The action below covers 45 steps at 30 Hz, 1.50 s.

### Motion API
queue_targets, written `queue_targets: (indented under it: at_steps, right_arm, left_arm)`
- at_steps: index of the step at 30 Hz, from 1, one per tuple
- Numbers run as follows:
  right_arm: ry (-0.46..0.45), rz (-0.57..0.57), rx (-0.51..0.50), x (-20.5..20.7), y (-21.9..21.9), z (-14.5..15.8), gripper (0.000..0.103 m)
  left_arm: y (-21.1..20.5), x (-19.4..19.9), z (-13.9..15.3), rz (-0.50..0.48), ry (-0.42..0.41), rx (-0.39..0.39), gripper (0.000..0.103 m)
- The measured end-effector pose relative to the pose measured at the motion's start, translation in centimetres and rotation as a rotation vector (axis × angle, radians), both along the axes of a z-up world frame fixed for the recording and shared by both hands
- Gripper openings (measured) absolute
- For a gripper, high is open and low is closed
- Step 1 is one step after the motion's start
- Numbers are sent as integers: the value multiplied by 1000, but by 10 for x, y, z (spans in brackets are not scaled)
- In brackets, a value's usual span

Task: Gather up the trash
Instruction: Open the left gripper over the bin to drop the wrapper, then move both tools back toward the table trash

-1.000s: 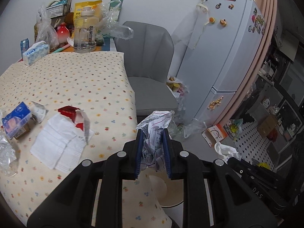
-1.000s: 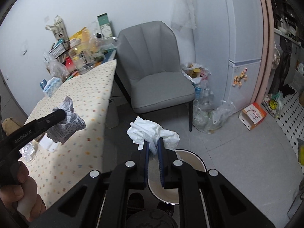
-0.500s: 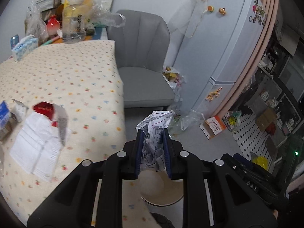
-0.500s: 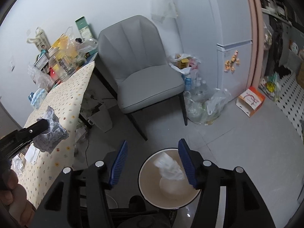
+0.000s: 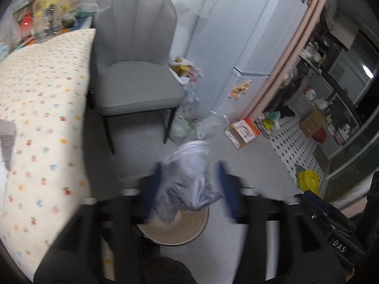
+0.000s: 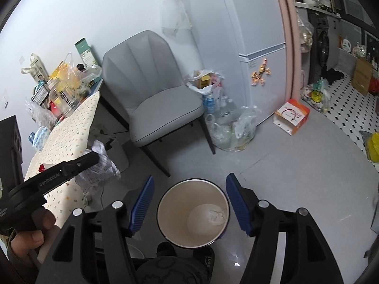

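A round bin with a beige inside stands on the floor below both grippers. A white tissue lies at its bottom. My right gripper is open and empty right above the bin. My left gripper is open in its blurred view, with the crumpled printed wrapper between its spread fingers, above the bin rim. In the right wrist view the wrapper sits at the left gripper's tip, left of the bin.
A grey chair stands behind the bin. The table with the dotted cloth is at the left, cluttered at its far end. Plastic bags and an orange-white box lie by the white fridge.
My left gripper has swung from the table over the bin and its fingers have opened around the wrapper. My right gripper opened and the tissue dropped into the bin.
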State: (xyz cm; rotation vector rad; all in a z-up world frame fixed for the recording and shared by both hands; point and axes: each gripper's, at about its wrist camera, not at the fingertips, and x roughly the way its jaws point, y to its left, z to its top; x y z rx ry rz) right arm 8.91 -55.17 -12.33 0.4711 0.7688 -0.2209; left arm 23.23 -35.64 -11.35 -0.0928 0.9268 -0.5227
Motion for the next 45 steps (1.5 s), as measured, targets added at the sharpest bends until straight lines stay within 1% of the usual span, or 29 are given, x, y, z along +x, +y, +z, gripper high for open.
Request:
queue_targets:
  at_steps: [1,3,5,9,12,14,15,18,20,27,34,40,45]
  right_arm:
    - [-2,-5,2,-2,-2,1,62]
    - [-6,-10,1,-5,-3,2,62]
    - [-7,-1,0,-5,0,3,63]
    - [-18,18,-8,-1,8,9,67]
    - [-48,19,-36,-1,21,20,81]
    - [-82,20,-66,-3,32,29,95]
    - [-103,23,-86,-3,40,35,96]
    - [-124,41,-113,-3,59,48,96]
    - [-131,44,-120,-3,71,56,96]
    - [-176,66,-166,-12,110,82,96]
    - [-243,175,-179,-23,157,102,96]
    - [-243,253,-157,-28,193,113,96]
    - [-240,300,-167,-30,215,119,96]
  left_arm:
    - [-1,-1,2,-14,-10,-15,89]
    - [3,-4,9,-13,-44,-31,96]
    - [11,-5,18,15,-78,-34,98]
    - [34,-7,31,66,-81,-59,98]
    - [53,-17,41,101,-120,-62,98]
    - [66,-23,47,126,-152,-52,98]
    - [72,-27,51,138,-166,-44,98]
    - [95,-41,65,177,-212,-51,98]
    - [110,-45,72,206,-226,-60,98]
    - [169,-73,94,273,-272,-138,98]
    - [215,-104,107,319,-317,-150,98]
    - [256,-130,118,356,-339,-146,98]
    - [286,-146,120,389,-355,-140,98]
